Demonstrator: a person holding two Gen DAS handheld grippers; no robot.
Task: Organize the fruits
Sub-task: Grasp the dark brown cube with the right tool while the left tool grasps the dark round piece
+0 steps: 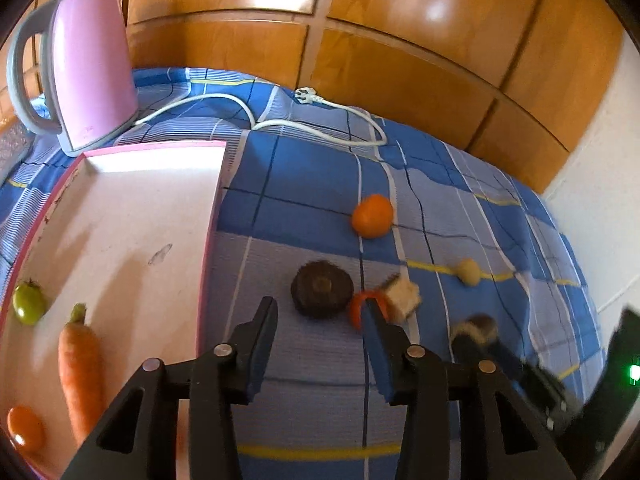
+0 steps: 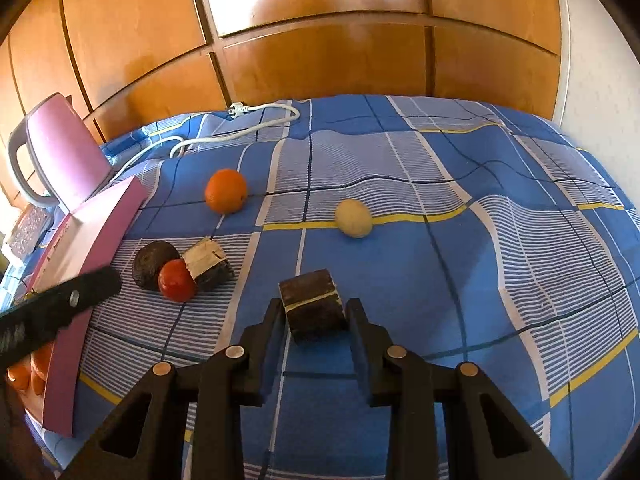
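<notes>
Between the right tongs (image 2: 316, 312), clamped: dark cut chunk (image 2: 312, 304) on the checked bedspread (image 2: 460, 280). Left tongs (image 1: 324, 312) apart, empty, beside the pink tray (image 1: 120, 220) holding a carrot (image 1: 78, 368). Farther off: red tomato (image 2: 176, 286), orange (image 2: 226, 191), pale round fruit (image 2: 353, 218).

A blue checked bedsheet (image 2: 440, 280) carries white stripes and yellow lines. At ten o'clock stands a pink kettle (image 1: 92, 68) with a grey handle beside a pink-rimmed tray (image 1: 120, 220). An orange (image 2: 226, 191), a red tomato (image 2: 176, 280) and a pale yellow fruit (image 2: 353, 218) lie on it.
</notes>
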